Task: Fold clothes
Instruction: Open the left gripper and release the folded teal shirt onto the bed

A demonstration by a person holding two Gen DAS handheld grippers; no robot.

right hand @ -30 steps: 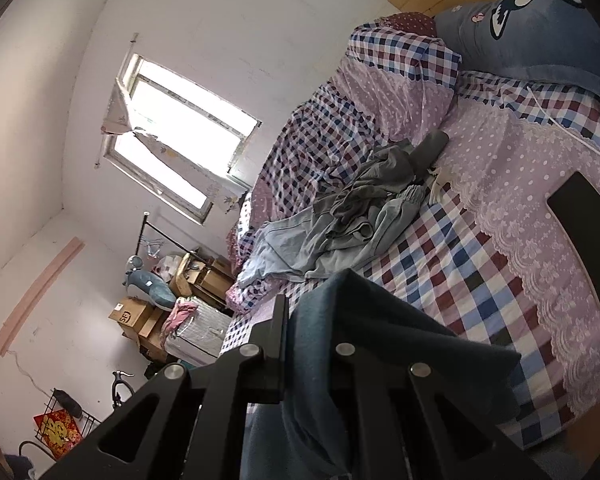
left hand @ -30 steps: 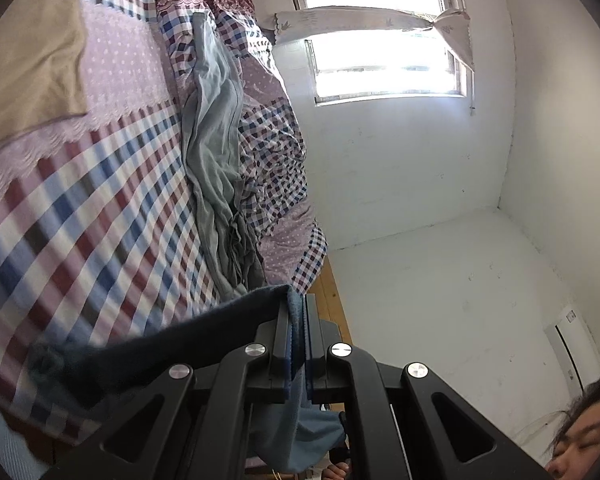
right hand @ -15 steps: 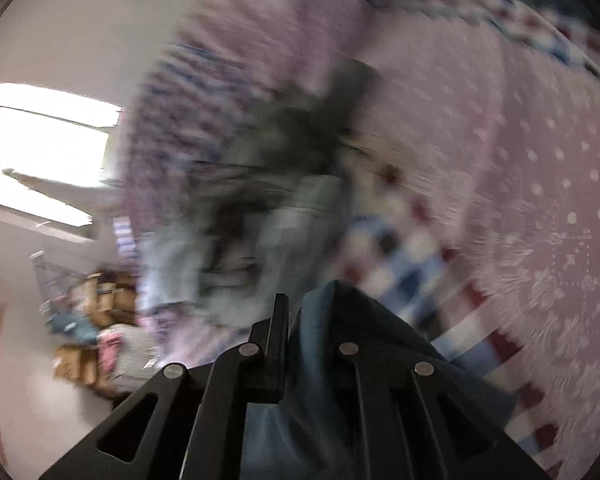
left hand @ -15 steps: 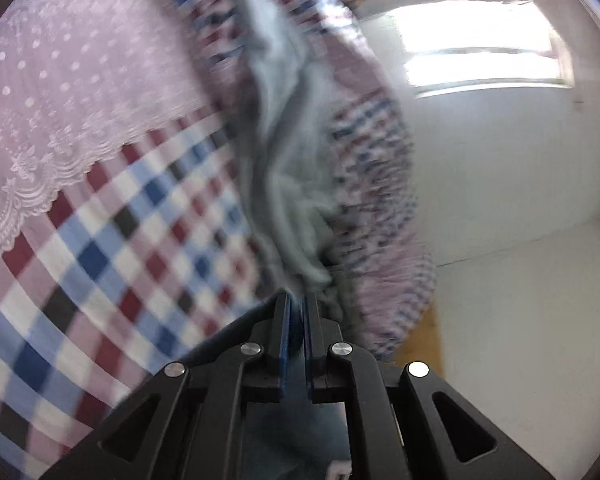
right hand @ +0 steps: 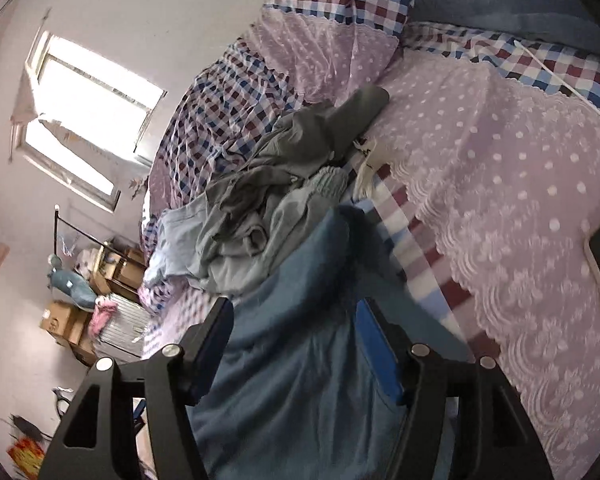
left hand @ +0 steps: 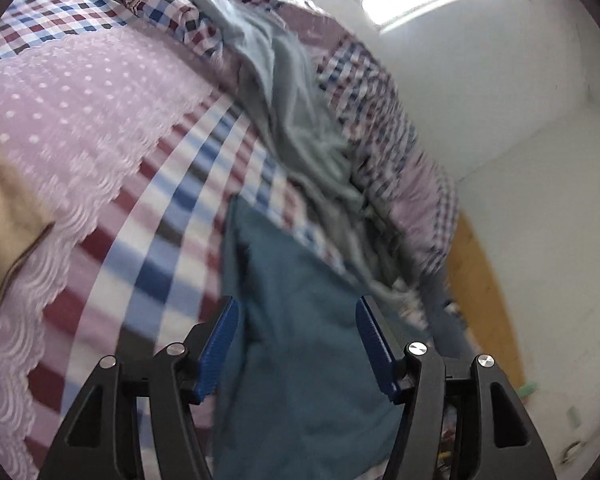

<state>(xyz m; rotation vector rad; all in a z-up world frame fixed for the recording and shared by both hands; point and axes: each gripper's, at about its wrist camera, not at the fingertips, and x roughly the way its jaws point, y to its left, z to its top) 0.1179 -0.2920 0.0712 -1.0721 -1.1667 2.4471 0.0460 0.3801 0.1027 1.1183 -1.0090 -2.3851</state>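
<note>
Left wrist view shows my left gripper (left hand: 298,340) with jaws spread wide, gripping nothing, the blue garment (left hand: 300,320) lying on the bed (left hand: 112,216) between them. My right gripper (right hand: 296,340) gapes equally wide above the same cloth.

- The garment (left hand: 300,360) lies on the bed (left hand: 148,216), under and ahead of the left gripper (left hand: 298,320).
- The clothes pile (left hand: 300,128) lies beyond the garment, toward the bed's far side.
- In the right view, the garment (right hand: 308,340) lies below the right gripper (right hand: 296,320); the pile (right hand: 268,208) touches its far end.
- The pillow (right hand: 328,32) lies behind the pile.
- The window (right hand: 88,120) is left of the bed; boxes (right hand: 68,324) stand below it.
</note>
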